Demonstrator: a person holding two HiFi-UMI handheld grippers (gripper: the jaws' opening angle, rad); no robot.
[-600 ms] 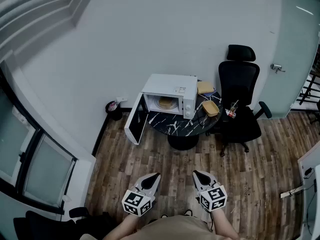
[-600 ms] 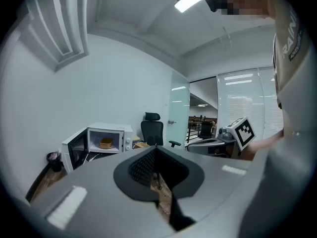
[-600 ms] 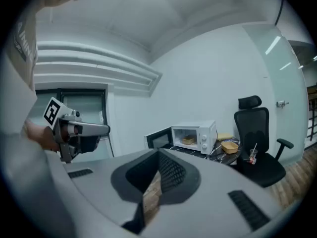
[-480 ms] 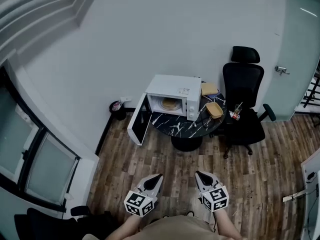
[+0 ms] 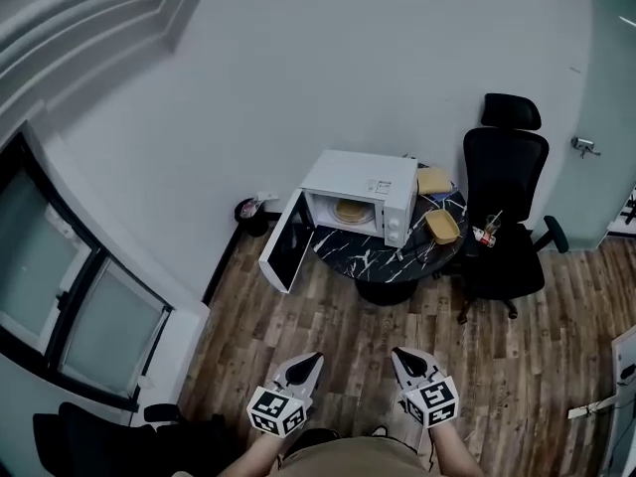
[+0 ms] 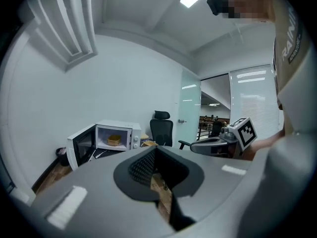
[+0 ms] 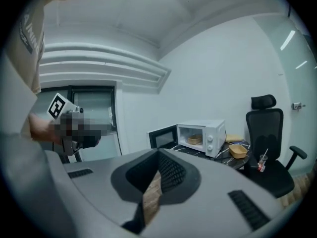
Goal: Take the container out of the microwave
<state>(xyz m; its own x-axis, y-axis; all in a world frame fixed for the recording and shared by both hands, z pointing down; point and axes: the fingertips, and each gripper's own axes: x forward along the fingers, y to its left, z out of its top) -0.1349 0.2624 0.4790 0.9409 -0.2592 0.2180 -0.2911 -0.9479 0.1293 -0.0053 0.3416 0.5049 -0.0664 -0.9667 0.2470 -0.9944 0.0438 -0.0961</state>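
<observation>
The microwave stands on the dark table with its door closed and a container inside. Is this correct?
No: the head view shows the door open, swung out leftwards. The microwave does stand on the dark table, with the container inside.

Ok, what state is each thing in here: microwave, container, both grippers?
microwave: on the table, door swung open.
container: inside the microwave, not yet taken out.
left gripper: jaws together, empty.
right gripper: jaws together, empty.
</observation>
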